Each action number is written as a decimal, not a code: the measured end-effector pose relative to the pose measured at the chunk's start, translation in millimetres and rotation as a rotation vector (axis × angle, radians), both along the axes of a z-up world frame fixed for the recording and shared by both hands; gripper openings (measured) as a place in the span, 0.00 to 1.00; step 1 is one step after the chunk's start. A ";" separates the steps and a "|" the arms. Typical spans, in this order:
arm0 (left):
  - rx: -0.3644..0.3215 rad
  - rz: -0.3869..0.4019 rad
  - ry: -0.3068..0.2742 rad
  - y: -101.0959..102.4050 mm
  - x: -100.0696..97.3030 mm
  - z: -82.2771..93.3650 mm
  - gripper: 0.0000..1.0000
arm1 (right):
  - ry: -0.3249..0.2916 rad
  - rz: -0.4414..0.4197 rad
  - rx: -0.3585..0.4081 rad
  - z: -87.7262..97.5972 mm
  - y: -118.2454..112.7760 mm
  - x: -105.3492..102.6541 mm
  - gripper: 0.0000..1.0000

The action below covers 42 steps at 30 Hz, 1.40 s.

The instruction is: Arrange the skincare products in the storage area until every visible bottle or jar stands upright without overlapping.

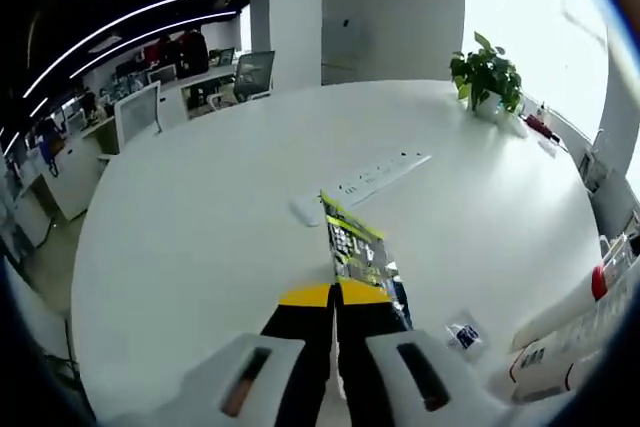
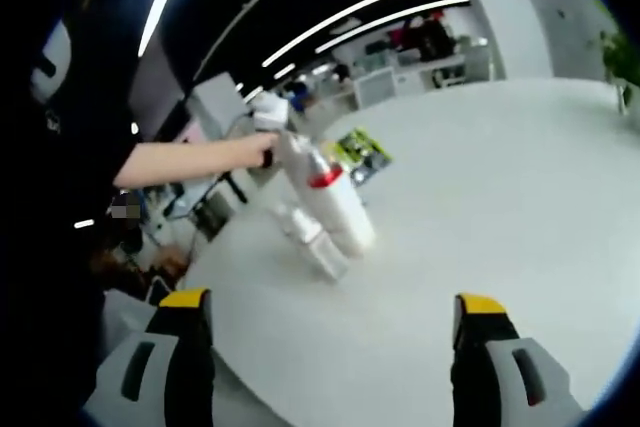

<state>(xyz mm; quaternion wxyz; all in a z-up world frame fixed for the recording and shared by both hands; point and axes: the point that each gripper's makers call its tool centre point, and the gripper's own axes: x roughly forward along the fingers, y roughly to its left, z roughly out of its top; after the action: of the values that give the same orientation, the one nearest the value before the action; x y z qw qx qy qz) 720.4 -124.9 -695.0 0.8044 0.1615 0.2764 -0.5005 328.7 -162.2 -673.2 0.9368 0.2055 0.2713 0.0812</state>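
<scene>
Open-plan office, seen from my rig.

I look across a big round white bench carrying a power strip and a potted plant. Behind it I see rows of desks with monitors, a mesh office chair, a white pillar, and long strip lights running across a dark ceiling. Bright windows line one side.

Broad white round worktop lies bare ahead of right tongs; white red-banded bottles block the left side.
</scene>
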 end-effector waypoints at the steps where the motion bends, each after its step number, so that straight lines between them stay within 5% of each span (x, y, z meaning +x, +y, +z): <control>1: -0.002 0.001 -0.002 0.8 0.9 3.0 0.05 | -0.003 0.001 0.000 1.6 -0.3 0.5 0.99; 34: -0.095 -0.001 -0.065 43.8 0.1 86.9 0.05 | -0.093 0.063 -0.043 46.5 25.2 7.7 0.99; 42: -0.119 -0.003 -0.075 54.5 -18.7 108.5 0.05 | -0.121 0.063 -0.054 57.1 28.1 9.1 0.99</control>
<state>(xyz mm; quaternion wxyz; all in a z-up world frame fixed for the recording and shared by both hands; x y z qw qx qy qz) 701.6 -70.4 -586.4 0.8215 0.1325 0.2156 -0.5109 337.8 -134.0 -616.1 0.9537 0.1661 0.2224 0.1155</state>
